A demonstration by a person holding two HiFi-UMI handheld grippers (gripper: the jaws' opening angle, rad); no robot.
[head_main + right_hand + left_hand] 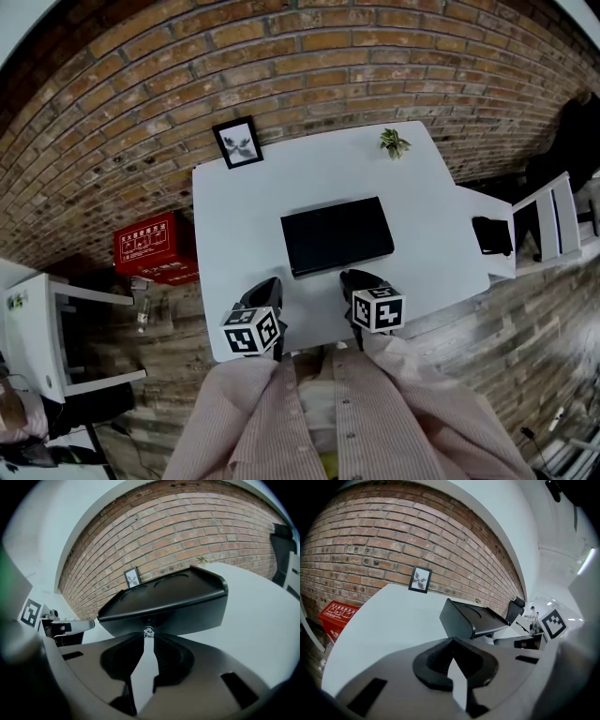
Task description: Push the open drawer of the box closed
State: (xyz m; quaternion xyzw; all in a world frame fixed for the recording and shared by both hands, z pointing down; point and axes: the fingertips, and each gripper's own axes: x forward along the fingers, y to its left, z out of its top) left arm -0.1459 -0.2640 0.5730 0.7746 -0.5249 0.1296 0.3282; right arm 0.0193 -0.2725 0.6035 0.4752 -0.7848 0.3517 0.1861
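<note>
Jaws of the left gripper (451,640) were pressed together on nothing above the white table (225,206), left of the black box (337,234) sitting in the table's middle, while the right gripper (148,637) pinched the small metal knob (148,631) on the box's near front.

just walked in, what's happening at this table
A person holds a gripper in each hand at the near edge of a white table. The right gripper is up against the front of a black box, its tips on either side of the small knob there; whether they pinch it is unclear. The left gripper hangs beside it, short of the box, jaws together and empty.
</note>
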